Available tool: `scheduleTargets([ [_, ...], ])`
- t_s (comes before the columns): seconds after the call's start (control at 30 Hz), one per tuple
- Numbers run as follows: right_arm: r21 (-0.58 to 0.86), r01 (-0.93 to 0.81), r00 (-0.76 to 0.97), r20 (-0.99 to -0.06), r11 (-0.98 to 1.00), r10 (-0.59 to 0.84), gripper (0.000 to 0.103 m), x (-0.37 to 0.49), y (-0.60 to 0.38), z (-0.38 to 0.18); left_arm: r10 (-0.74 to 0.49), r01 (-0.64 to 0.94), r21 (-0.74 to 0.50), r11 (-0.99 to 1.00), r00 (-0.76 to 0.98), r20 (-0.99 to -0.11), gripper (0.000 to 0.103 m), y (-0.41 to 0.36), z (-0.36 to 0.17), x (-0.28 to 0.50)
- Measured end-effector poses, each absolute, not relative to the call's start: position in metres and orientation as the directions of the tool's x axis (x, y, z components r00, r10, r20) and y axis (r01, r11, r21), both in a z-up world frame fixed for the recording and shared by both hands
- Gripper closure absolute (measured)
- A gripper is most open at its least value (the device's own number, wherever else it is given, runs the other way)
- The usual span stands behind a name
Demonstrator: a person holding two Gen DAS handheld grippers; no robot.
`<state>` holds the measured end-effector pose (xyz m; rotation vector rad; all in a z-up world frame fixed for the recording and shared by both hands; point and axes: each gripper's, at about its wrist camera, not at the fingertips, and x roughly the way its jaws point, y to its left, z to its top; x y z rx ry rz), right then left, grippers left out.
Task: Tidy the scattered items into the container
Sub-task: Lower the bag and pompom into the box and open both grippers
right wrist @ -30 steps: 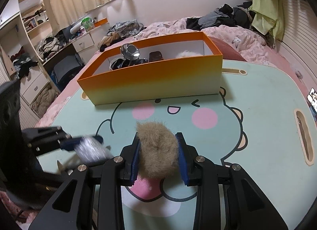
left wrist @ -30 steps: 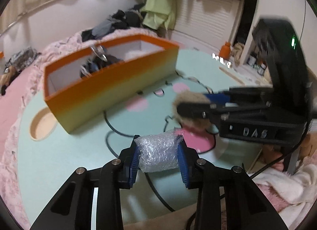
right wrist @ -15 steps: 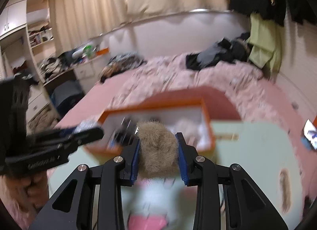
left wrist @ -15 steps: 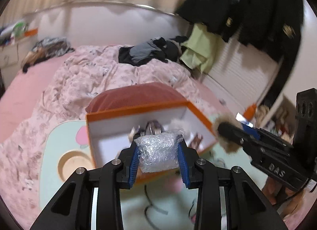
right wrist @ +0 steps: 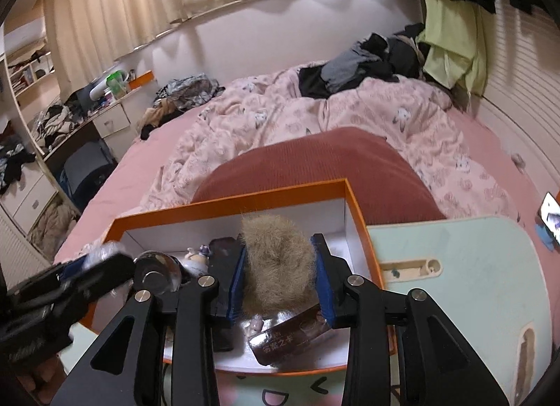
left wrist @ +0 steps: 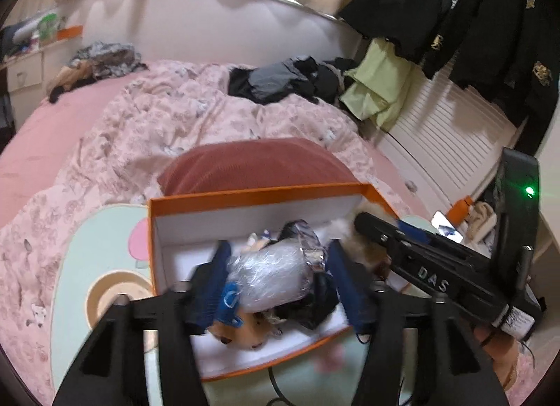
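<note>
Two grippers of mine hang over the orange box (left wrist: pixel 255 194), which stands on the mint table (right wrist: pixel 472 266) in front of a rust cushion (left wrist: pixel 252 164). My left gripper (left wrist: pixel 280 276) has just been opening: its blue ribbed pads now stand apart from the crinkly plastic wad (left wrist: pixel 269 275), which sits loose between them above the box floor. A second ago that wad was pinched tight, low over the table. My right gripper (right wrist: pixel 278 275) has eased its jaws a little, yet the pads appear to press the tan fur puff (right wrist: pixel 276 262) from both sides; earlier it held the puff over the printed cartoon face, and now over the box. The box is stiff card, white inside, glossy orange outside. In it lie a plush toy (left wrist: pixel 241 330), dark cloth (left wrist: pixel 308 304), a shiny round mirror (right wrist: pixel 154 275) and a brown packet (right wrist: pixel 294 336) with print too small to read. White letters "DAS" show on my right gripper's side in the left view.
</note>
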<state>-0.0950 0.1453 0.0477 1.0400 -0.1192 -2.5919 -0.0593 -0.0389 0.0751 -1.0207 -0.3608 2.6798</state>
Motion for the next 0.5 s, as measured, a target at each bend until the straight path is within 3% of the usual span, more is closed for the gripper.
scheduleTargets([
  [0.13, 0.222, 0.258, -0.695, -0.633, -0.94, -0.34, 0.035, -0.091, 0.152, 0.051, 0.32, -0.136, -0.331, -0.934, -0.732, -0.602, 0.026, -0.041, 0.073, -0.056],
  [0.5, 0.15, 0.257, -0.706, -0.645, -0.955, -0.291, 0.033, -0.075, 0.151, 0.052, 0.279, -0.144, -0.258, -0.955, -0.725, -0.63, 0.025, -0.036, 0.06, -0.065],
])
